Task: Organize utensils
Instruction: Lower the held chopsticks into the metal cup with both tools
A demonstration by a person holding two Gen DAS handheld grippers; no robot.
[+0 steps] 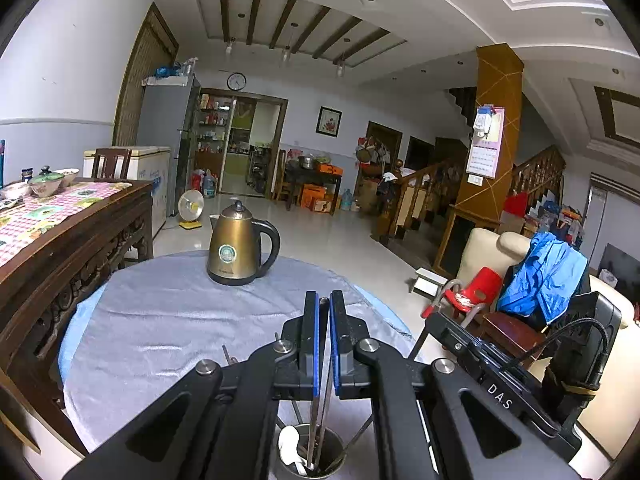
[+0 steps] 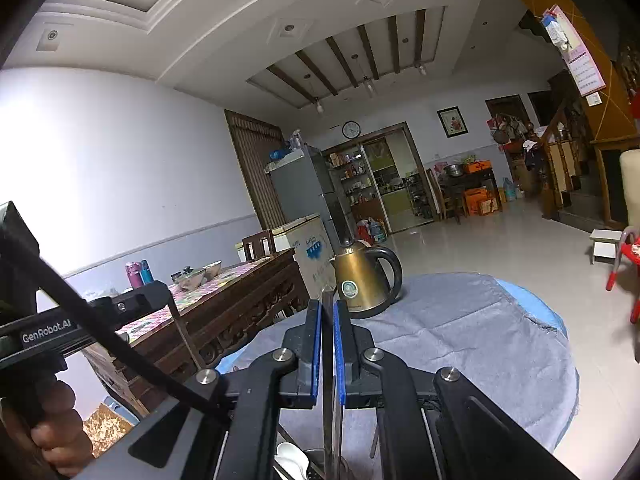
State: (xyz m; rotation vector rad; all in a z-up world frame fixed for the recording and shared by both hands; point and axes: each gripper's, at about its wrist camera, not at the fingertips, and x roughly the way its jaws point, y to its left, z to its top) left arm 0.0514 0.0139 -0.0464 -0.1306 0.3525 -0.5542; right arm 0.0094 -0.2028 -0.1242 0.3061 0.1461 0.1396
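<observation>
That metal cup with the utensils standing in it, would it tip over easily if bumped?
Probably fairly easily. The metal cup looks narrow, and long utensils, including a white spoon, stand up out of it, so it is likely top-heavy. It also sits on a cloth-covered table, which may slide or bunch when nudged.

A brass-coloured electric kettle (image 1: 240, 246) with a black handle is standing upright at the far side of the round worktop (image 1: 168, 320), which is wearing a grey cloth. To the left, a carved dark wooden table (image 1: 76, 248) is carrying a checked cloth and several bowls (image 1: 46, 182). Beyond it, a white chest freezer (image 1: 154, 172) and a grey fridge (image 1: 170, 120) are lining the left wall. A small fan heater (image 1: 191, 206) is sitting on the floor beside them. A round clock (image 1: 236, 81) is hanging on the far wall. On the right, a blue garment (image 1: 544, 276) is draping over a cream armchair (image 1: 484, 252), near a red plastic chair (image 1: 476, 288).
</observation>
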